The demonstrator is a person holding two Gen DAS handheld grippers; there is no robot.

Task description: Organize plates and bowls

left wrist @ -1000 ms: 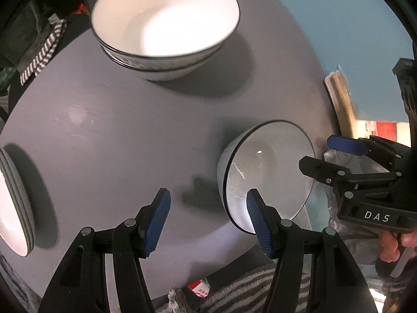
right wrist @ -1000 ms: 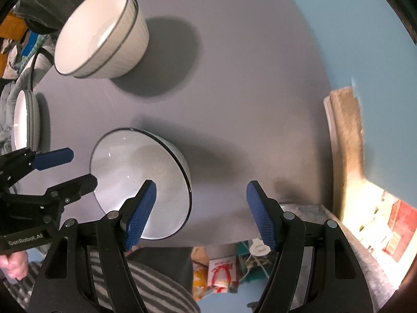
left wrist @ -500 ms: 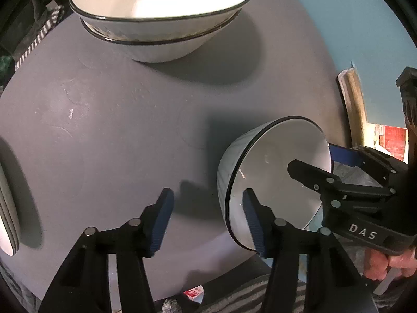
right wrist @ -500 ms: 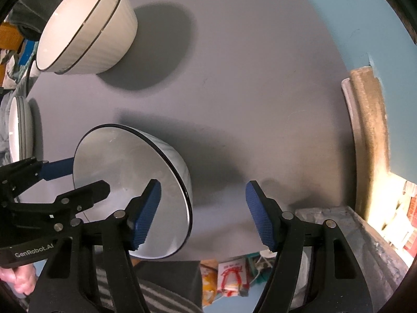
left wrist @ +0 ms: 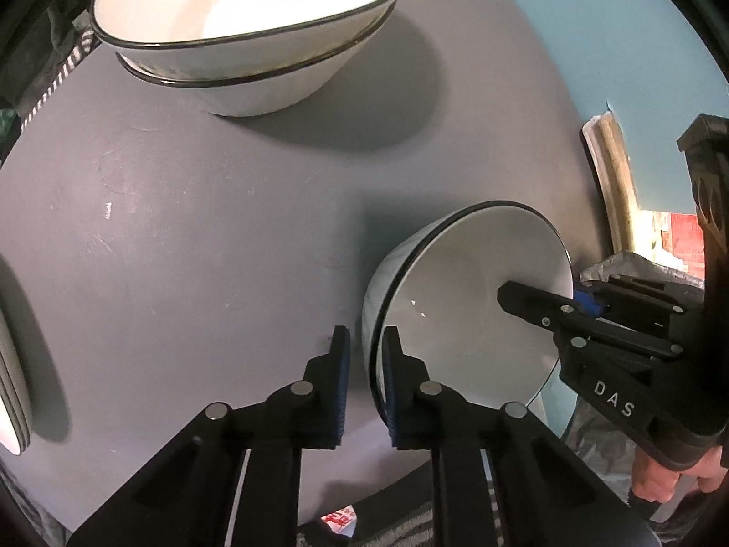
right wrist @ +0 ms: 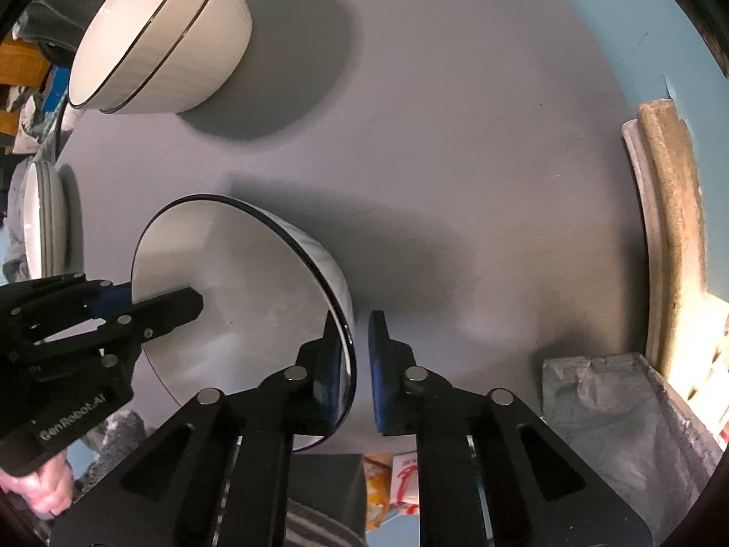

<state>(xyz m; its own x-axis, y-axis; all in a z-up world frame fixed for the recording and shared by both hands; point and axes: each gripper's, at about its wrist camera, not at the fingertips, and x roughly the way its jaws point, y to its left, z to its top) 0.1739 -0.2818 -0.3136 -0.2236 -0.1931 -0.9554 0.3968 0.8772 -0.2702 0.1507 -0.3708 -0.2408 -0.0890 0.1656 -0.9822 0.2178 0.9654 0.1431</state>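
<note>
Round grey table (left wrist: 191,237): stacked white black-rimmed bowls (left wrist: 255,32) at 12 o'clock. Single white black-rimmed bowl (left wrist: 464,310) at 5 o'clock, tilted. Your left gripper (left wrist: 364,364) and right gripper (right wrist: 356,355) each pinch opposite rims. Lift level, equal pressure, nest it squarely on the stack. Both approach low from 6 o'clock.

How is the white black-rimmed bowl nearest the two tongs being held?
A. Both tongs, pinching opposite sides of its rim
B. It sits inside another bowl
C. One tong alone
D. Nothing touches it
A: the left tongs and right tongs each pinch the white black-rimmed bowl's rim on opposite sides.
</note>
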